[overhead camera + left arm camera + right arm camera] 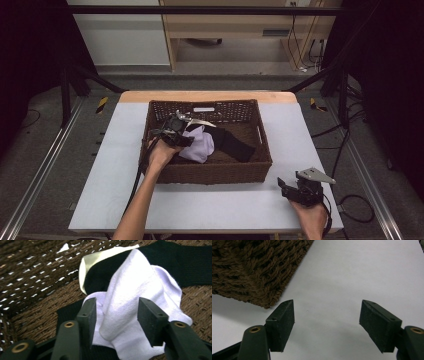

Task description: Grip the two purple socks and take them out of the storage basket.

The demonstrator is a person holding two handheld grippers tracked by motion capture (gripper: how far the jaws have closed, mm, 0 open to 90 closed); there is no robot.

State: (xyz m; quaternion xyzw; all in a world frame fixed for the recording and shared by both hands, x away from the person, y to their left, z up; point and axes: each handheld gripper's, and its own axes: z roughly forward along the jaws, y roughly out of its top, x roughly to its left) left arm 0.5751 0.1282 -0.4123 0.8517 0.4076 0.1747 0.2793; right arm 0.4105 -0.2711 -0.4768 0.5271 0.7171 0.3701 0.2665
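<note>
A brown wicker basket (pixel 215 172) stands mid-table and holds a white sock (pixel 200 145), a black sock (pixel 232 142) and a pale cream piece (pixel 202 122). My left gripper (pixel 187 135) reaches down into the basket's left half. In the left gripper view its jaws (pixel 115 302) straddle a raised fold of the white sock (pixel 130 285), open, with the pads at the cloth's sides and not visibly squeezing it. The black sock (pixel 190 262) lies under and behind the fold. My right gripper (pixel 286 187) rests near the table's front right, open (pixel 327 305) and empty.
The basket's woven wall (pixel 30 277) rises close on the left of the left gripper. A corner of the basket (pixel 249 265) sits just ahead of the right gripper, over the white tabletop (pixel 362 270). Bare table (pixel 210 205) runs along the front edge.
</note>
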